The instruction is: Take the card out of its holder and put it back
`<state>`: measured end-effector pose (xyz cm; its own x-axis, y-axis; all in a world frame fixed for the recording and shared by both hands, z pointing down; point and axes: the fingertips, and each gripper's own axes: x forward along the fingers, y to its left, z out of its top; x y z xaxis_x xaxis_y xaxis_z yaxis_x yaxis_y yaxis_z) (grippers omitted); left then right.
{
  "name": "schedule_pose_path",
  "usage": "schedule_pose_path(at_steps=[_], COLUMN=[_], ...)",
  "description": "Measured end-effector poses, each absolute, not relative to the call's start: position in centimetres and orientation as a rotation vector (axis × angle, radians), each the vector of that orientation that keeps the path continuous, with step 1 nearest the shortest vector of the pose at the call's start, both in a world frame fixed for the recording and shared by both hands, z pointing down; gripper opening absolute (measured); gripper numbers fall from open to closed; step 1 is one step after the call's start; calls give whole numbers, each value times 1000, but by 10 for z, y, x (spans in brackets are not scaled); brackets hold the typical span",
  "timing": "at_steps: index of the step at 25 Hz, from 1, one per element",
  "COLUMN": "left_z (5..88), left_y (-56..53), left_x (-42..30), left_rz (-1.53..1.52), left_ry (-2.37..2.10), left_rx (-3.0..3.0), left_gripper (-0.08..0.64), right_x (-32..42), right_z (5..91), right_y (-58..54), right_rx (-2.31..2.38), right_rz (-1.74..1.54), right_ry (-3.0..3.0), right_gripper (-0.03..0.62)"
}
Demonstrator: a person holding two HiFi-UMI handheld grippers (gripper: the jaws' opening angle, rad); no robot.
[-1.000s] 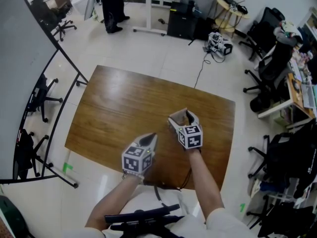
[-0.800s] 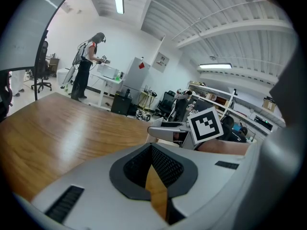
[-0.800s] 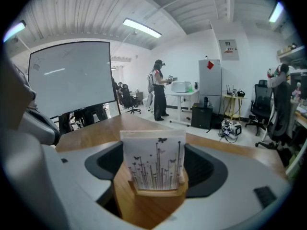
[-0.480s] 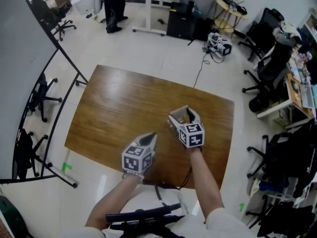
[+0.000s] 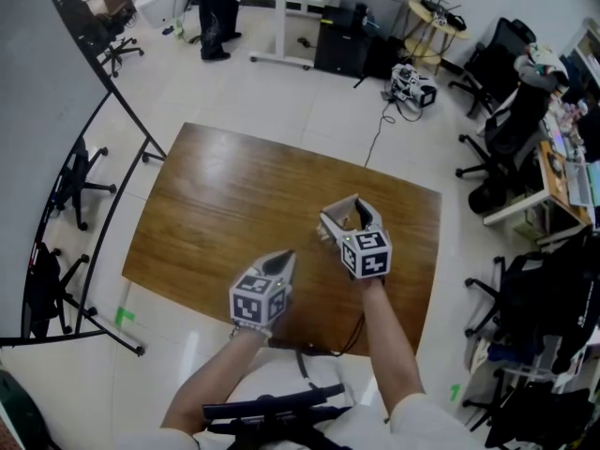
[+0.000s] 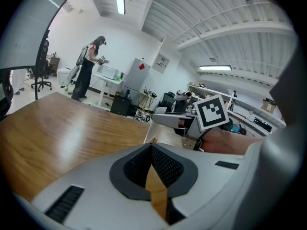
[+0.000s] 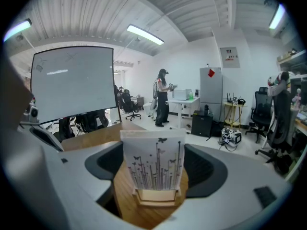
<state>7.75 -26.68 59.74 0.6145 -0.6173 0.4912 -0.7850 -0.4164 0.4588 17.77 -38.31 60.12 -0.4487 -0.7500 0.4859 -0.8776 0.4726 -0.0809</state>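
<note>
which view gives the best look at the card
The right gripper view: the card faces the camera, its butterfly print clear, upright in its holder between the jaws. The head view shows only a sliver of it from above; the left gripper view shows just a pale edge.

No legible text, brand or number is found. Coded square markers are carried by the left gripper (image 5: 284, 259) and right gripper (image 5: 344, 217). Only stems and butterflies are printed on the card (image 7: 153, 164). A wall notice (image 7: 230, 54) is seen, possibly lettered, but too small to be read.
</note>
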Motion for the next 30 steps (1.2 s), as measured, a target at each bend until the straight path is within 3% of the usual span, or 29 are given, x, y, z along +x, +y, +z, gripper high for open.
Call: schedule_pose_path(at_steps=[12,22,30], left_z=[571,543,527], left_y=[-260,-235,-208], left_x=[58,43,51], left_rz=[265,209,194], left_ry=[-1102,-1072,-986], left_rx=[2215,2300,2375], left_gripper=[-9,-9,-9], right_x=[176,185,195], right_z=[541,485,487], right_y=[-363,-286,-223], right_rx=[1475,1656,1821], right_rz=[451,487,577], right_ry=[-2391,-2416,-2369], right_gripper=[414,413,413])
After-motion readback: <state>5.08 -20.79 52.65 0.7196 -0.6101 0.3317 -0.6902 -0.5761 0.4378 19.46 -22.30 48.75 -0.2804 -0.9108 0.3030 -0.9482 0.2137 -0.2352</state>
